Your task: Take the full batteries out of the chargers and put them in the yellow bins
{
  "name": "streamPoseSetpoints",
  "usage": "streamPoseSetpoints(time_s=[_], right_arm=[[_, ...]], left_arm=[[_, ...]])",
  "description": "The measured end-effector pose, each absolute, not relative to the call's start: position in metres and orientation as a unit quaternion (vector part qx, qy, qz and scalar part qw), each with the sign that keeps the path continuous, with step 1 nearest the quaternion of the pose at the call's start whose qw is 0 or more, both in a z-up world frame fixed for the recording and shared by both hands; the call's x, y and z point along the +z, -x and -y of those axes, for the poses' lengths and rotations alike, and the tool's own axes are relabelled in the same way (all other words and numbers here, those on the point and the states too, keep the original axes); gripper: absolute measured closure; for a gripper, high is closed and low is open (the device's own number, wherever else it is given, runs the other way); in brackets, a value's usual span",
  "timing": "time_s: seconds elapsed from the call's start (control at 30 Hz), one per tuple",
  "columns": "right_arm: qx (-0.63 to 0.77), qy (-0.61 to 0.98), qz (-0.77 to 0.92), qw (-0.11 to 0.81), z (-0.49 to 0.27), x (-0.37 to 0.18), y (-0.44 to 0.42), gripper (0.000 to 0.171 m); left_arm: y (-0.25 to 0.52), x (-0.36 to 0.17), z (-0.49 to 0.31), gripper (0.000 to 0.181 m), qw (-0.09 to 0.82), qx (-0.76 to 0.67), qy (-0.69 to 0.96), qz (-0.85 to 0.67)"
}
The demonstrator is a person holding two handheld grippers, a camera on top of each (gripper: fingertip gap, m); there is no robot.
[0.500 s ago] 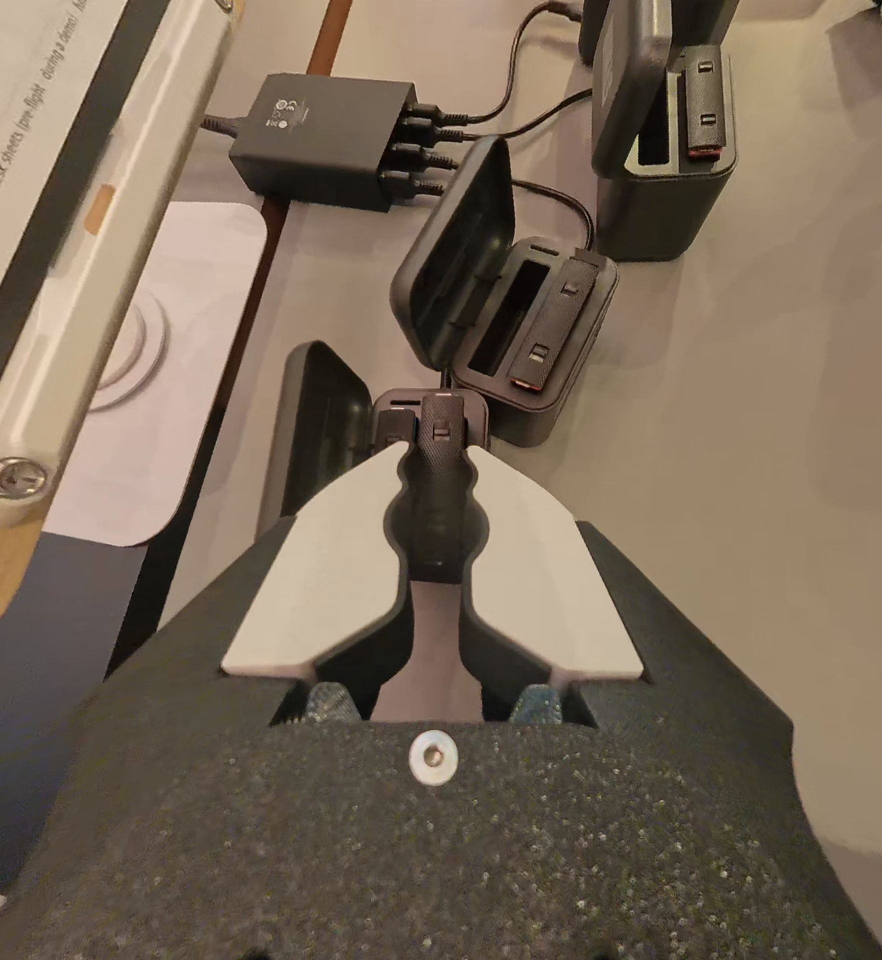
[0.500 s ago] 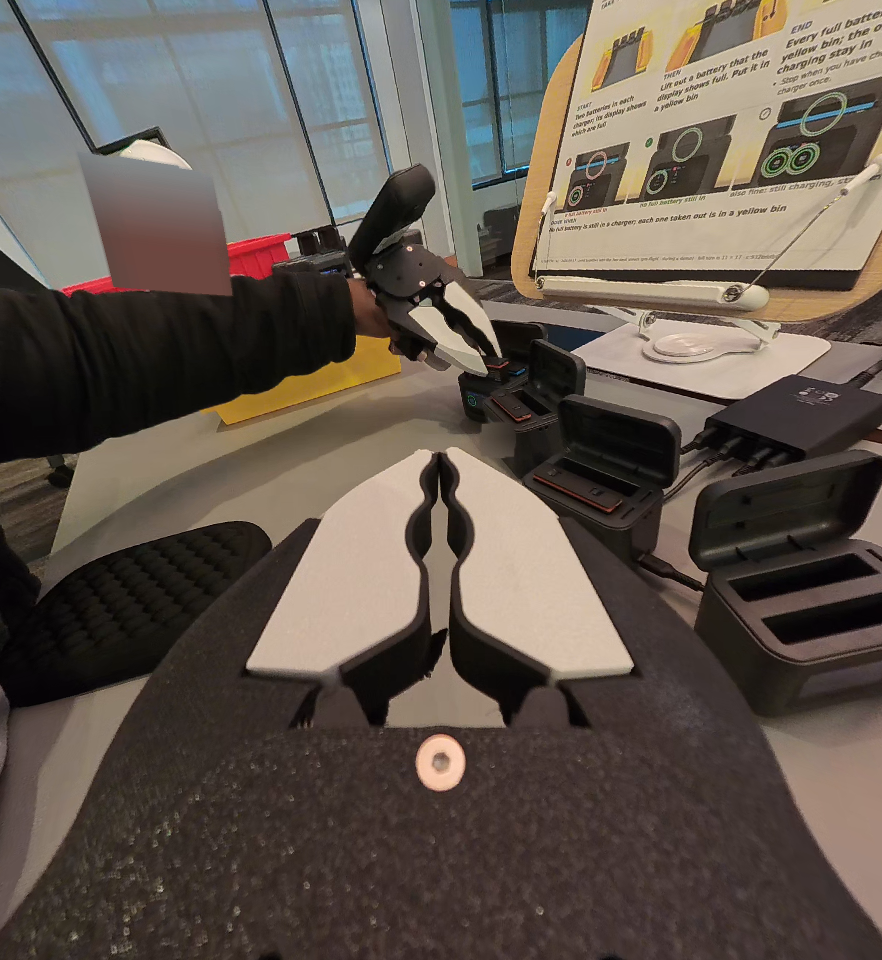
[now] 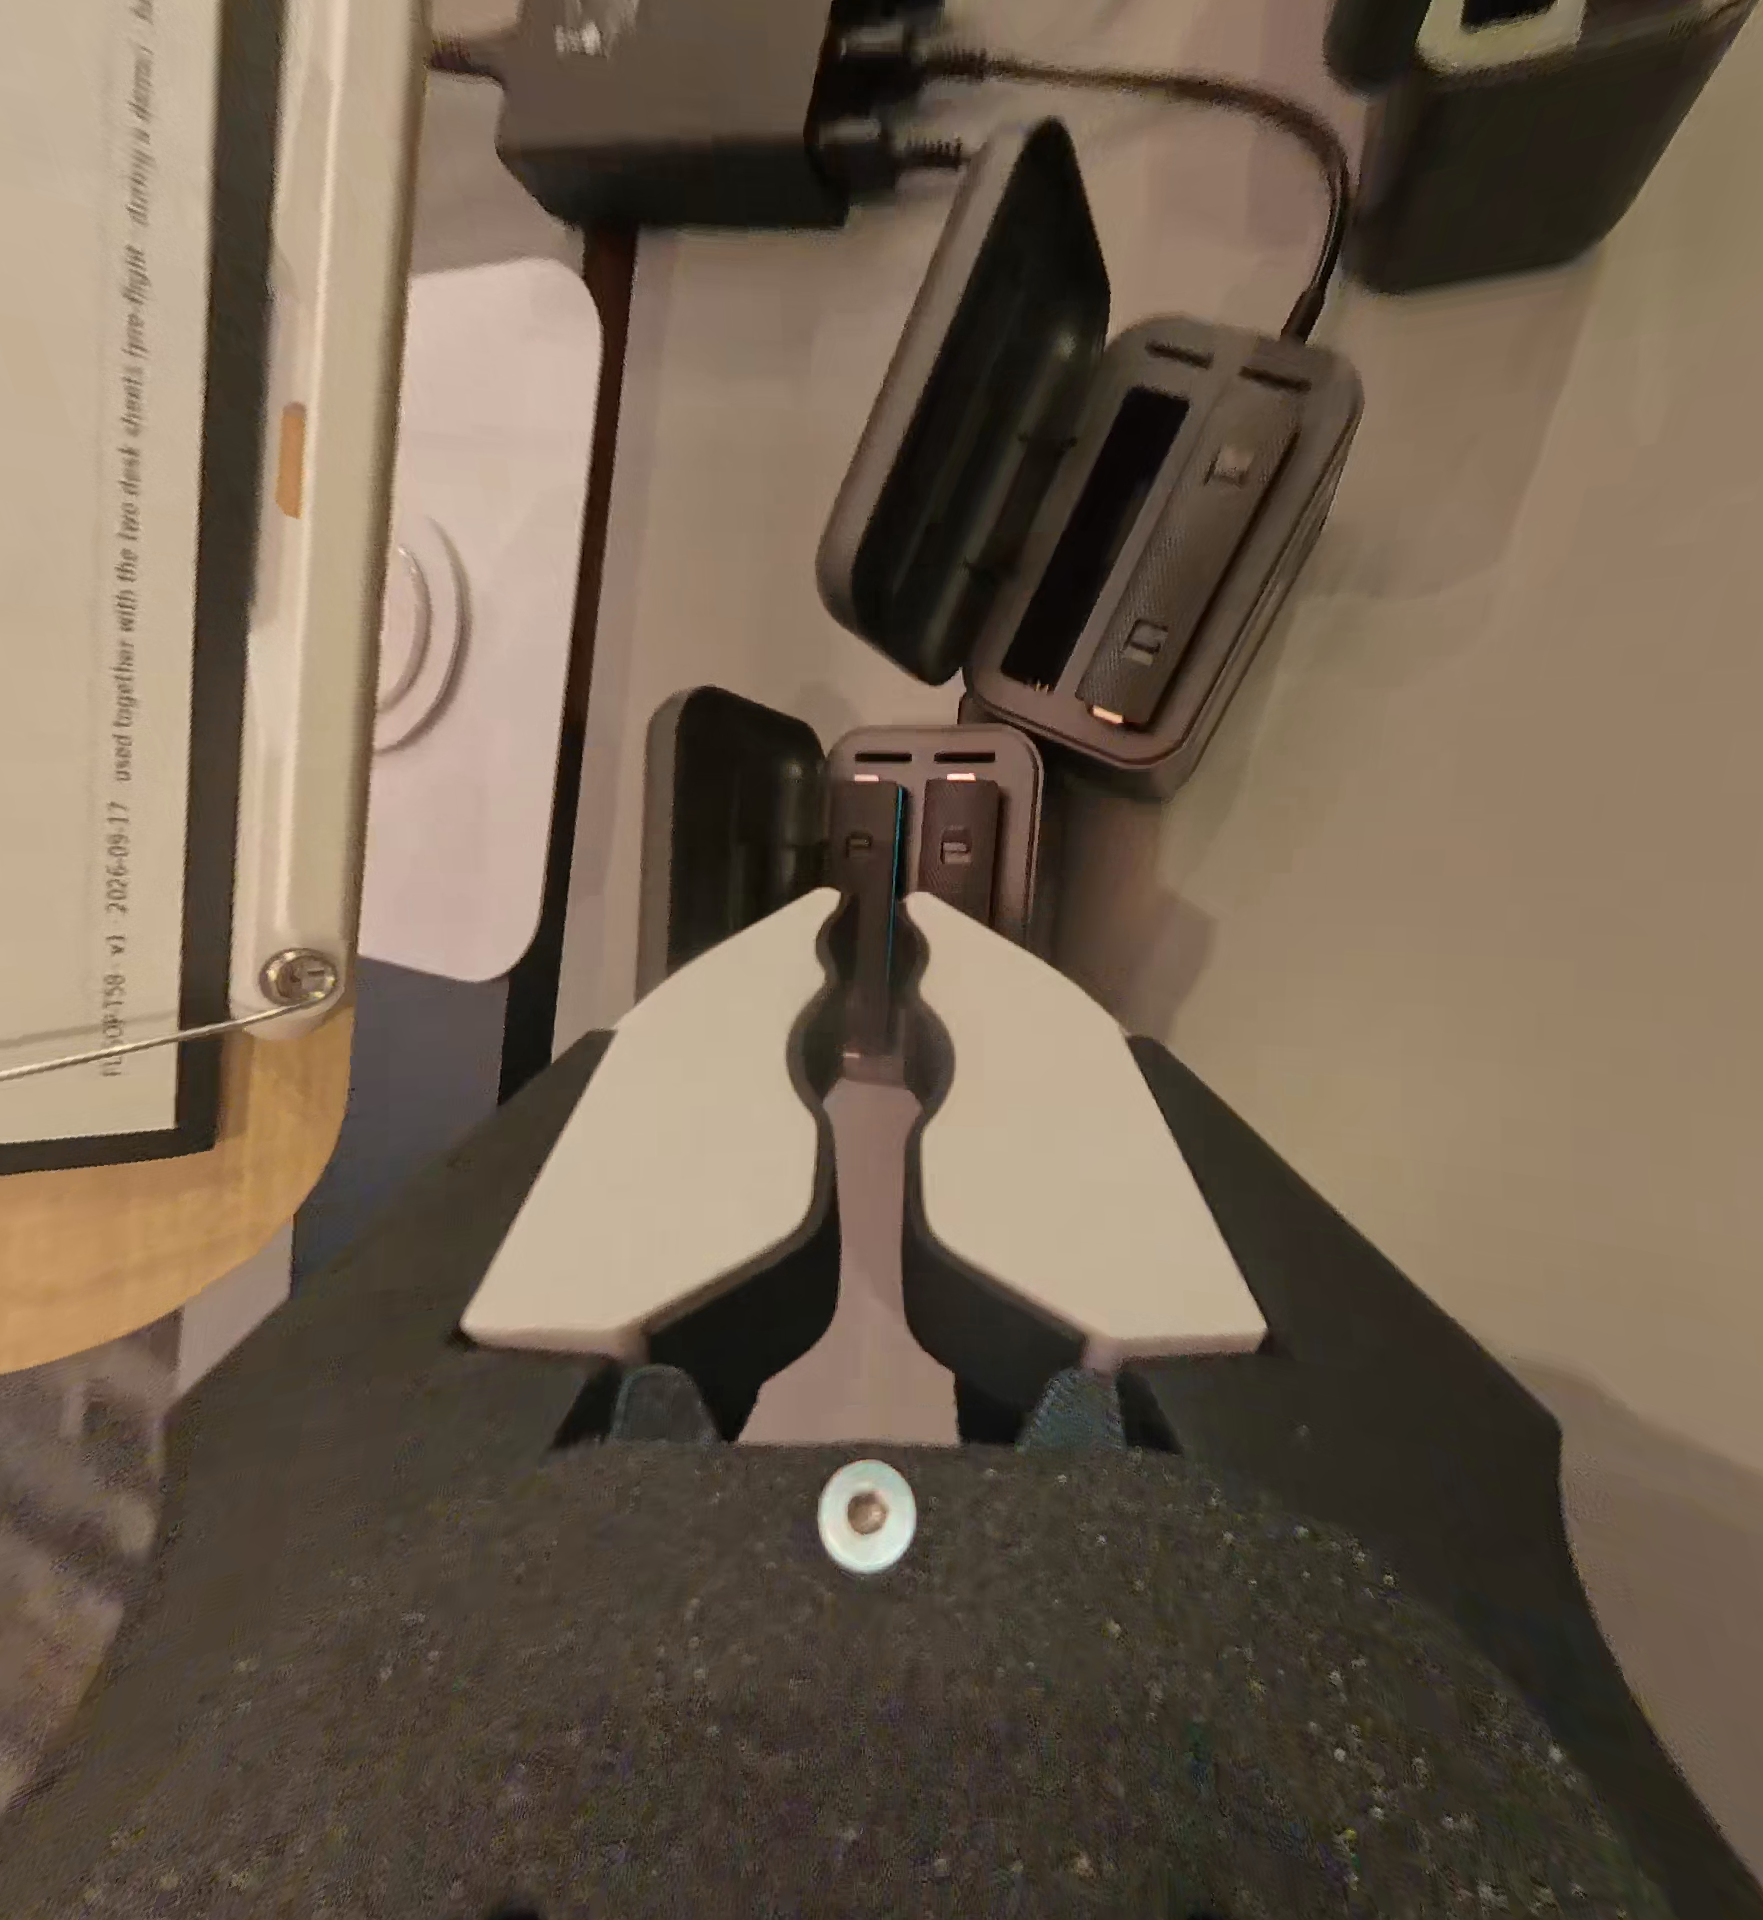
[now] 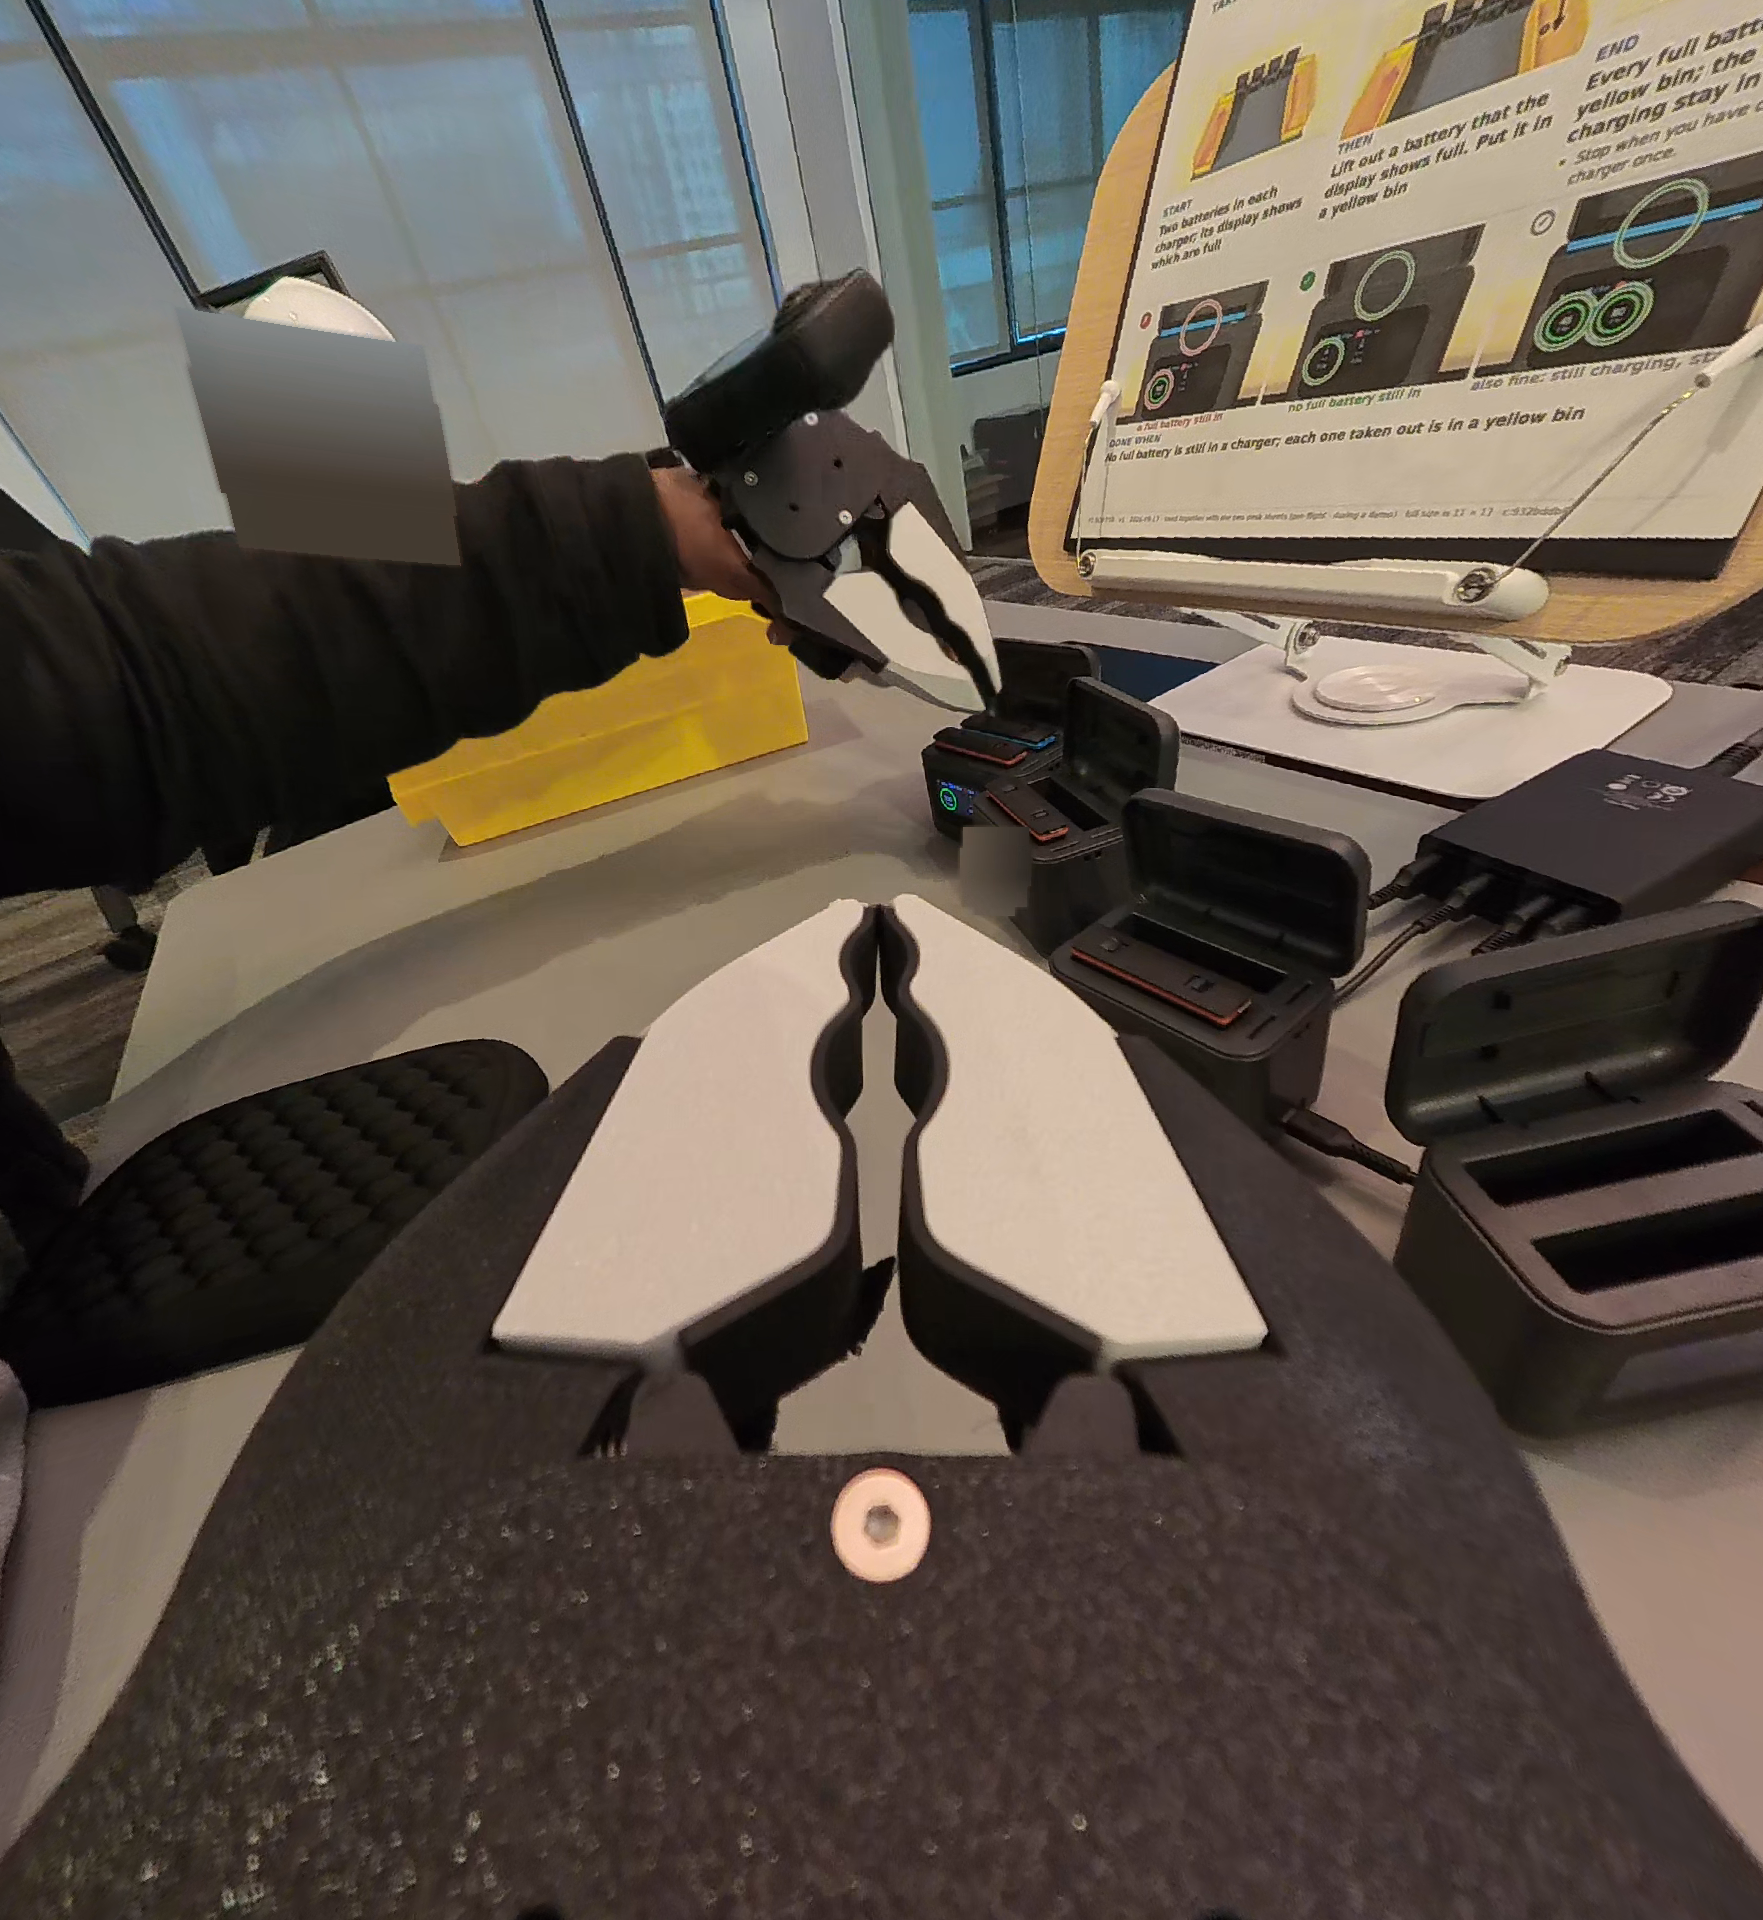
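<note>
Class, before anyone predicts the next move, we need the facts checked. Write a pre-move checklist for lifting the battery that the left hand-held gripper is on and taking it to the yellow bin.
1. Left hand-held gripper closed on the battery: ok.
2. Battery clear of its charger slot: cannot tell.
3. Neighbouring battery untouched by the fingers: ok.
4. Charger display marks this battery full: cannot tell, too small.
5. Yellow bin in sight, beyond the charger: ok.
6. Right hand-held gripper shut, empty, apart from the chargers: ok.
</note>
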State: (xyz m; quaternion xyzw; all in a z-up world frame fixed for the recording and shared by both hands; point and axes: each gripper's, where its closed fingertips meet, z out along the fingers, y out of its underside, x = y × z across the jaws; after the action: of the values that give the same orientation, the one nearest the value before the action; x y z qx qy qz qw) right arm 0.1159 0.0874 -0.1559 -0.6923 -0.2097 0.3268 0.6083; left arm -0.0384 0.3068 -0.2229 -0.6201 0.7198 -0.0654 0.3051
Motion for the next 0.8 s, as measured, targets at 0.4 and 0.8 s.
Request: streamPoseSetpoints(time_s=[0.4,0.8], right_arm=[[0.327,0.689,0.213,0.611,-0.086,-0.153,-0.115,0.171],[0.333,0.692,0.215,0.604,-0.086,-0.157,-0.112,0.171]], left_arm=[[0.045,-0.238,-0.302,0.181,0.235,0.059,0.621,-0.745],[0.046,-0.24,-0.301,0.181,0.169,0.047,0.644,-0.745]])
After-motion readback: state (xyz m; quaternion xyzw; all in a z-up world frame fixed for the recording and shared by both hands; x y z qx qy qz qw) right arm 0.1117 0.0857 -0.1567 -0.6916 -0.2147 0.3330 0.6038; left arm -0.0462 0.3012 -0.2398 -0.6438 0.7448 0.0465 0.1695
